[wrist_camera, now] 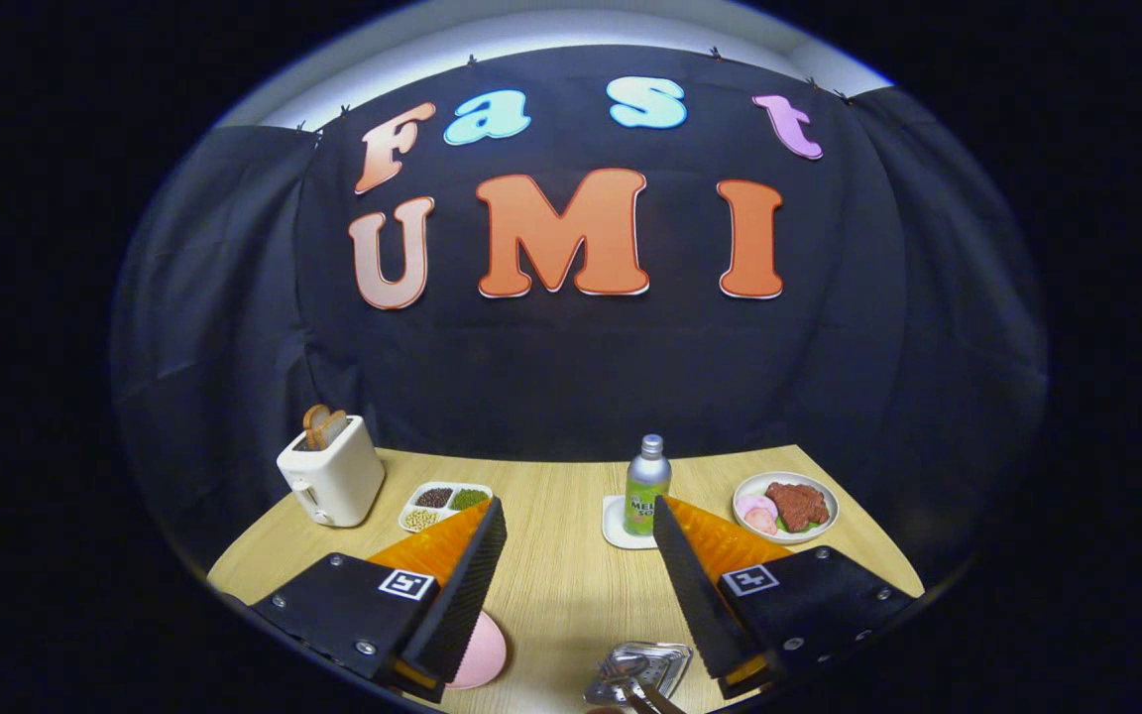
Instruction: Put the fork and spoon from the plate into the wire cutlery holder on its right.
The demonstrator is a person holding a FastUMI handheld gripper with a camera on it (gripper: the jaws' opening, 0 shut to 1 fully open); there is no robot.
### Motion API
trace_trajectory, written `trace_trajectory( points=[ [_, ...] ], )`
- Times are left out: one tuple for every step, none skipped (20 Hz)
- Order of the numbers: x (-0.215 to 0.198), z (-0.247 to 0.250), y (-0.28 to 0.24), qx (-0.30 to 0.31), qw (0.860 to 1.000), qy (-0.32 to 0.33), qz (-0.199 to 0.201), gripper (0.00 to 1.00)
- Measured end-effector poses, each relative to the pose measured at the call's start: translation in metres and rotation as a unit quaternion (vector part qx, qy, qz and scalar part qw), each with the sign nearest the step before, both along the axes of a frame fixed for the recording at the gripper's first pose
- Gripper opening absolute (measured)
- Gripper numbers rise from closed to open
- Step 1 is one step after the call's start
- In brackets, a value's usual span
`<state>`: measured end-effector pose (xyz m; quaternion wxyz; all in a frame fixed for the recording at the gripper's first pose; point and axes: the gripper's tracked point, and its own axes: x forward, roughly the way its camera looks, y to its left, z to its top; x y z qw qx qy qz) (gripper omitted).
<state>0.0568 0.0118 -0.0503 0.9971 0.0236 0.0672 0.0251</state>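
Your tool [579, 535] is spread open, gripping nothing. The wire cutlery holder [652, 666] lies low between its fingers, beside the right one; pink plate [480, 653] by the left.

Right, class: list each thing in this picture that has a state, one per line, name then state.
gripper: open, nothing between its fingers.
toaster: toast sticking up from its slot.
bottle: upright, capped, on a white coaster.
wire cutlery holder: cutlery already in it, between the fingers' bases.
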Motion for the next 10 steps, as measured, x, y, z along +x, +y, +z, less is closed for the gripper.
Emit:
trace_trajectory(
  points=[
    [0.000, 0.003, 0.002, -0.002, 1.000, -0.009, 0.000, 0.90],
    [-0.001, 0.008, 0.005, -0.003, 1.000, -0.020, 0.004, 0.90],
    [-0.003, 0.014, 0.007, -0.004, 1.000, -0.030, 0.005, 0.90],
    [-0.003, 0.017, 0.009, -0.004, 0.999, -0.036, 0.008, 0.90],
    [-0.004, 0.017, 0.010, -0.004, 0.999, -0.039, 0.008, 0.90],
    [-0.004, 0.018, 0.010, -0.003, 0.999, -0.042, 0.008, 0.90],
    [-0.003, 0.019, 0.012, -0.002, 0.999, -0.041, 0.009, 0.90],
    [-0.004, 0.018, 0.012, 0.001, 0.999, -0.041, 0.009, 0.90],
    [-0.004, 0.019, 0.013, 0.003, 0.999, -0.040, 0.010, 0.90],
    [-0.004, 0.020, 0.013, 0.003, 0.999, -0.043, 0.010, 0.90]
  ],
)
